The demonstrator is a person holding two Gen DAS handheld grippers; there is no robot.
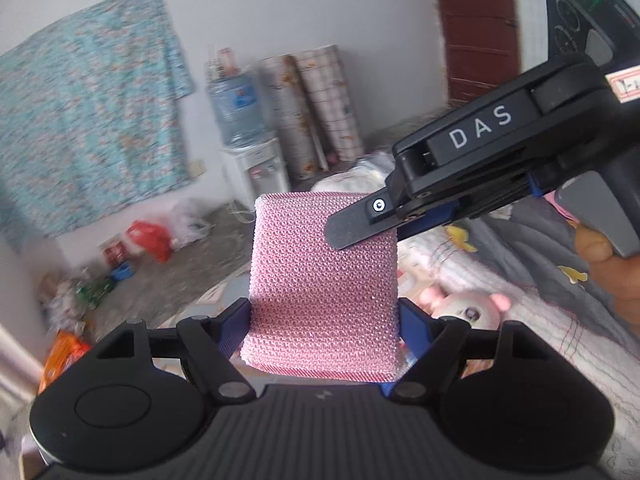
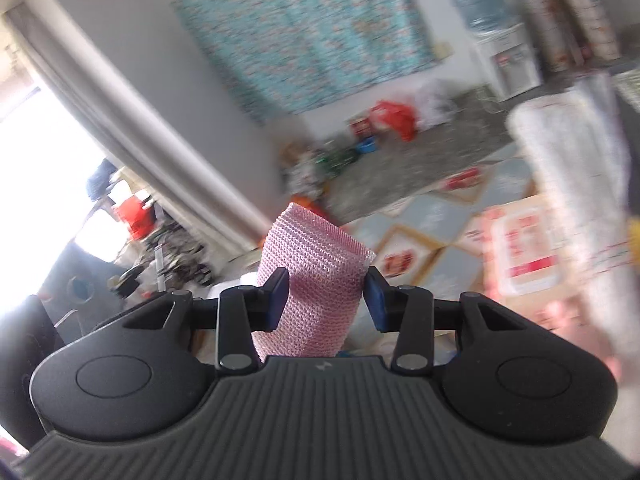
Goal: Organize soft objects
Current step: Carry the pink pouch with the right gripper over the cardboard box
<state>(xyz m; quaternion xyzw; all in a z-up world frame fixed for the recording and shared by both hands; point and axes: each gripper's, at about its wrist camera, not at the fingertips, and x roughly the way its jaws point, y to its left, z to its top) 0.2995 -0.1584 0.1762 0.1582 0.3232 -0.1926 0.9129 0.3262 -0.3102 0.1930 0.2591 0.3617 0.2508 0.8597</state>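
Observation:
A pink mesh scouring pad (image 1: 320,272) is held up in the air between both grippers. In the left wrist view my left gripper (image 1: 324,328) is shut on its near end, a blue pad pressed on each side edge. My right gripper (image 1: 344,236) comes in from the right and pinches the pad's far upper corner; one black finger lies over the top face and the other is hidden behind it. In the right wrist view the same pad (image 2: 308,248) stands upright between the blue pads of my right gripper (image 2: 326,292), which press on it.
Below lies a bed with a quilted cover (image 1: 520,320) and a pink plush toy (image 1: 468,312). A hand (image 1: 612,272) holds the right gripper's handle. A water dispenser (image 1: 256,168), patterned rolls (image 1: 316,108) and a red bag (image 1: 150,240) stand by the far wall. A cardboard box (image 2: 520,248) sits on the floor.

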